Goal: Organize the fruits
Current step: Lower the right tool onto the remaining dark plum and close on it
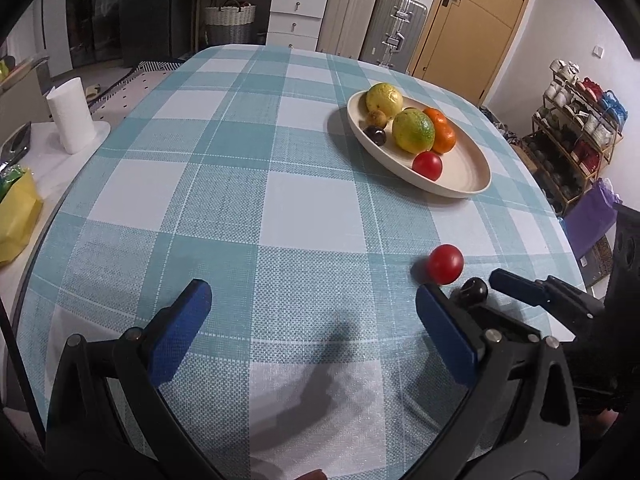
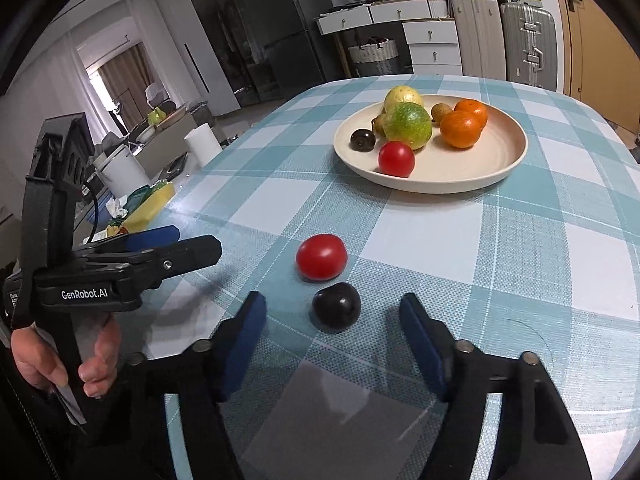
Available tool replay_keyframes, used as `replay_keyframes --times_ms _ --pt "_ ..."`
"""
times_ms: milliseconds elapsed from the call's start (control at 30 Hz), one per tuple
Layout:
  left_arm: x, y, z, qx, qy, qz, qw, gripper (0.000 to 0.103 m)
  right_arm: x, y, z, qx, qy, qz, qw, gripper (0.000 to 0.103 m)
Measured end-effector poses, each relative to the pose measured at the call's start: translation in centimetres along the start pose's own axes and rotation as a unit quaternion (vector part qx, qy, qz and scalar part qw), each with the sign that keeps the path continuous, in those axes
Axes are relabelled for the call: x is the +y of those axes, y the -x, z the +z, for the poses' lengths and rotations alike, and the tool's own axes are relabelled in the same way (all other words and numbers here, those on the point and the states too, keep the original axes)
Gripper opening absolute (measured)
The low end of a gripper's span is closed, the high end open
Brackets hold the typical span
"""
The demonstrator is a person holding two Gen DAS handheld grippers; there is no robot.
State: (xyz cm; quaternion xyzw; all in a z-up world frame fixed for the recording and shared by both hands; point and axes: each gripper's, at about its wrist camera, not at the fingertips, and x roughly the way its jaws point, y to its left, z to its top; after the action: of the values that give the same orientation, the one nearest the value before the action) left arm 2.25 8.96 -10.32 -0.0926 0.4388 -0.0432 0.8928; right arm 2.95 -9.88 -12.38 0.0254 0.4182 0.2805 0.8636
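A cream plate (image 2: 496, 160) on the checked tablecloth holds a yellow fruit (image 2: 402, 96), a green-yellow fruit (image 2: 408, 125), two oranges (image 2: 460, 128), a red tomato (image 2: 396, 159), a dark plum (image 2: 363, 139) and small brown fruits. A loose red tomato (image 2: 321, 257) and a dark plum (image 2: 336, 306) lie on the cloth. My right gripper (image 2: 333, 322) is open with the loose plum just ahead between its fingertips. My left gripper (image 1: 312, 300) is open and empty, left of the tomato (image 1: 445, 264) and plum (image 1: 474, 290).
The plate also shows in the left wrist view (image 1: 468, 176). A paper towel roll (image 1: 71, 116) and a yellow bag (image 1: 16, 208) sit on a side surface left of the table. Suitcases (image 1: 372, 24), drawers and a shoe rack (image 1: 576, 140) stand beyond the table.
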Motion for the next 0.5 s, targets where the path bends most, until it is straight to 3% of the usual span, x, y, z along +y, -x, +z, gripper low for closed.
replay_keyframes --times_ms 33,100,200,267,500 --pt "-0.03 -0.01 -0.02 0.0 0.0 -0.001 1.0 0.102 0.14 -0.14 0.0 0.002 0.004 -0.003 1.0 0.061" --pt "-0.1 -0.04 -0.06 0.001 0.0 -0.004 1.0 0.102 0.37 -0.43 0.01 0.007 0.011 -0.005 1.0 0.046" --pt "-0.22 -0.14 -0.1 0.004 -0.002 -0.006 1.0 0.102 0.48 -0.77 -0.03 0.012 0.013 -0.008 1.0 0.032" --pt "-0.29 -0.17 -0.12 0.005 -0.003 -0.008 0.9999 0.102 0.38 -0.83 -0.13 0.014 0.011 -0.008 1.0 0.026" --pt "-0.75 -0.1 0.4 0.002 -0.007 -0.011 0.9999 0.102 -0.06 -0.17 -0.05 -0.007 -0.003 -0.015 1.0 0.026"
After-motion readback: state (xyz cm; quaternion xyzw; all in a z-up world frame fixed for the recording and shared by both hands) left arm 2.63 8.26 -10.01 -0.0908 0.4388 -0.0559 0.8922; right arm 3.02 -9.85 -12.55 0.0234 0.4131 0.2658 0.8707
